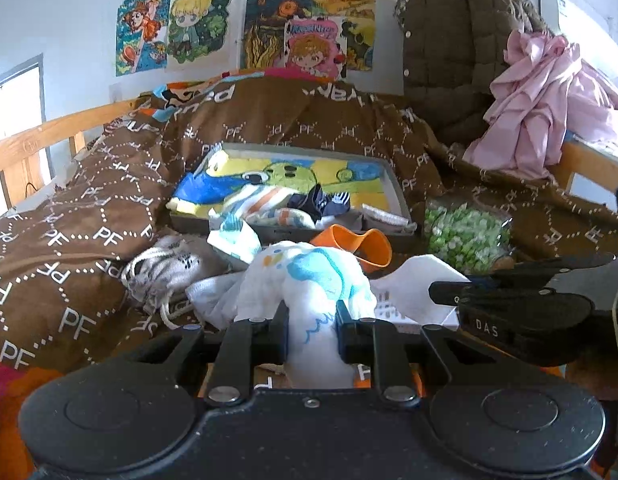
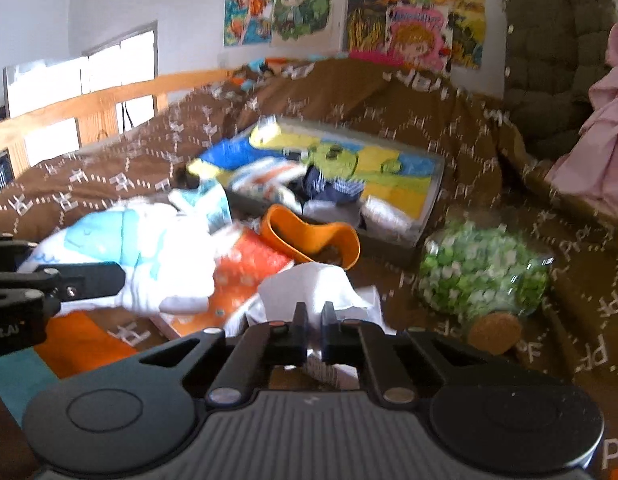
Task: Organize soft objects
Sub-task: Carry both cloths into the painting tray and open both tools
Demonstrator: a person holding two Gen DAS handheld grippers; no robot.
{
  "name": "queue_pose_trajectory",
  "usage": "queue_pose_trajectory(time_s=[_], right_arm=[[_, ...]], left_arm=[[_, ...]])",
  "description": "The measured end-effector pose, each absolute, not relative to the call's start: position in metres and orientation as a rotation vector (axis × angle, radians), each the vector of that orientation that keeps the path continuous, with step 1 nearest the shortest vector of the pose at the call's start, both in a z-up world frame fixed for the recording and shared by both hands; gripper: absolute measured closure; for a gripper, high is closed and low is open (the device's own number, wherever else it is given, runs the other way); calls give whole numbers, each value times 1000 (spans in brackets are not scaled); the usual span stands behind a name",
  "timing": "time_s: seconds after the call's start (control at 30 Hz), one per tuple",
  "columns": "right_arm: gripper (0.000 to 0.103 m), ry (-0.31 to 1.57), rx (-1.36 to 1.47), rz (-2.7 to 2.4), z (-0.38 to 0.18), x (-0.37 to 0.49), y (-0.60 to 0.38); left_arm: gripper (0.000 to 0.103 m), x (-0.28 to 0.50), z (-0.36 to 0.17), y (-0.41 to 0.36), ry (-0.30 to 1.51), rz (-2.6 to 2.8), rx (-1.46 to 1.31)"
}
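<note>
My left gripper (image 1: 312,320) is shut on a white cloth with blue and yellow prints (image 1: 309,280), bunched up between the jaws; it also shows in the right wrist view (image 2: 149,256). My right gripper (image 2: 313,320) is shut on a white cloth (image 2: 313,288), which also shows in the left wrist view (image 1: 413,284). Both grippers hover over the bed in front of a grey shallow box (image 1: 399,188) that holds several folded socks and cloths (image 1: 285,204).
A brown "PF" blanket (image 1: 89,200) covers the bed. An orange cup (image 1: 361,244), a jar of green pieces (image 1: 465,236), a grey drawstring bag (image 1: 165,268) and an orange notebook (image 2: 245,276) lie near. A brown jacket (image 1: 453,40) and pink cloth (image 1: 549,96) hang at right.
</note>
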State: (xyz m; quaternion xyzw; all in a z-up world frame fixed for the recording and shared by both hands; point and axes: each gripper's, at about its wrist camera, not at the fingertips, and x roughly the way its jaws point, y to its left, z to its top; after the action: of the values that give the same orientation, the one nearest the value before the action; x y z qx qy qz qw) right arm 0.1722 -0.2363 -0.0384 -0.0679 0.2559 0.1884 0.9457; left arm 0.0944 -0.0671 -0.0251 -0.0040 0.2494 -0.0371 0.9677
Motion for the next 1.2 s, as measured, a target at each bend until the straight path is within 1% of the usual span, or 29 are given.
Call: queue_pose_trajectory(time_s=[0.33,0.67,0.83,0.93,1.07,1.2], right_arm=[[97,376,-132,373,-18,155,-237],[97,215,-111,359,-1,160,-239],[97,123,-46,356,19,183,-236],[97,71,-83,339,25,207,-228],[97,77,-73,321,22,249,-220],[97,59,-87,306,11,285,-217]], left_arm=[[81,95,0,-65,442,-75,-30],[81,134,28,-59,359,-96,9],[81,169,37,-56,314,-98,11],[81,193,38,-54,298,-97,2],[81,231,34,-50,275,-99,0],[81,267,22,-43,293,-108,-16]])
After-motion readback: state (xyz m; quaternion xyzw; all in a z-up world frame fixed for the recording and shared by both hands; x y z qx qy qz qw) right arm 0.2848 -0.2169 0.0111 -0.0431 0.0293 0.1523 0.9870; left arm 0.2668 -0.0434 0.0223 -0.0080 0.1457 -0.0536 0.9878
